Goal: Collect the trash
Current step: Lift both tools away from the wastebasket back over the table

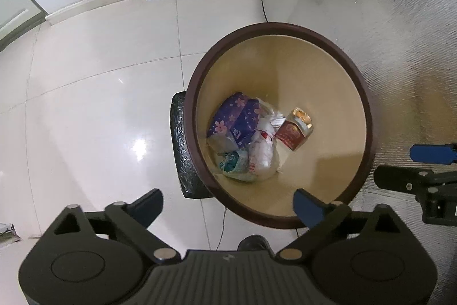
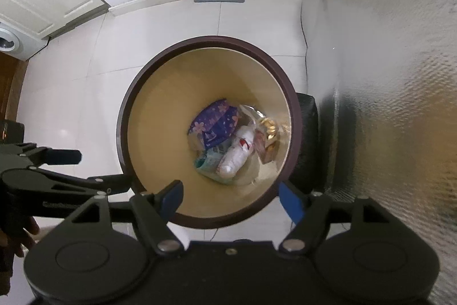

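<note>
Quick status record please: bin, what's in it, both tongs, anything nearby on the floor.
bin: round trash bin, dark brown rim, beige inside, standing on white tile floor
contents: purple floral packet, white plastic bag, red and gold box, teal wrapper, all at the bottom
left tongs: open, nothing between the jaws, above the bin's near rim
right tongs: open, empty, over the bin
nearby: black cable on floor, foil-covered wall beside bin

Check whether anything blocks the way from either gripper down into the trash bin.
Nothing visible does. The trash bin has no lid, and both the left gripper and the right gripper hang open and empty over its near rim. Inside, the purple flowered pack, white bag and red box lie low on the bottom.
</note>
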{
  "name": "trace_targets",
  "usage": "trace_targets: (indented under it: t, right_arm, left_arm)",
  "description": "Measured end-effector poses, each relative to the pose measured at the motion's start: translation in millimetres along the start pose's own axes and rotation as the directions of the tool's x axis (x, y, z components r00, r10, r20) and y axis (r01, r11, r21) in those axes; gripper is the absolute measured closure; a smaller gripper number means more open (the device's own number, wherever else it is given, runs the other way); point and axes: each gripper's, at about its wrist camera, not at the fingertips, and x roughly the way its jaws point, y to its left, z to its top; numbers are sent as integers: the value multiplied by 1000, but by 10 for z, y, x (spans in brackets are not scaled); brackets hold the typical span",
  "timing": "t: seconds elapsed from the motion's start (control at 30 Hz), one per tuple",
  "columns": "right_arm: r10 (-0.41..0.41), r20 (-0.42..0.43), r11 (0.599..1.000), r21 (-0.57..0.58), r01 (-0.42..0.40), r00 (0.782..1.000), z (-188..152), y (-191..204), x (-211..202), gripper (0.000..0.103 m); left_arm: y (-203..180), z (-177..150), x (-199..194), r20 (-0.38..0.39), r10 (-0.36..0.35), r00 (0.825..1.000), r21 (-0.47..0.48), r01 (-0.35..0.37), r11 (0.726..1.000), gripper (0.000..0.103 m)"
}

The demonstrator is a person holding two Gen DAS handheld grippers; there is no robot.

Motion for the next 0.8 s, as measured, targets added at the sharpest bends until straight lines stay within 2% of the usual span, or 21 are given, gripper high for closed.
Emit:
trace_targets:
  t: [0.2,0.43,0.6,0.8]
  right_arm:
    - [-26,26,999,-20,27,999,-99,1,-204,18]
    - [-38,81,999,-27,40,996,-197,33,-477,1]
    - [-36,126,998,-45,42,991,-274,116,-735,0]
    - [-75,175,992,-84,91,982,-414,207,-1037,0]
  left_arm:
    - [-18,-121,-209,27,-3,1000,-17,3,1000,0]
    - [-33,-299,-478,58,4,998,-49,-1,999,0]
    - [-50,-450,-732,87,11,996,-58,-6,998,0]
    - [-29,-650,-1076,133,32,991,-89,-20,996,0]
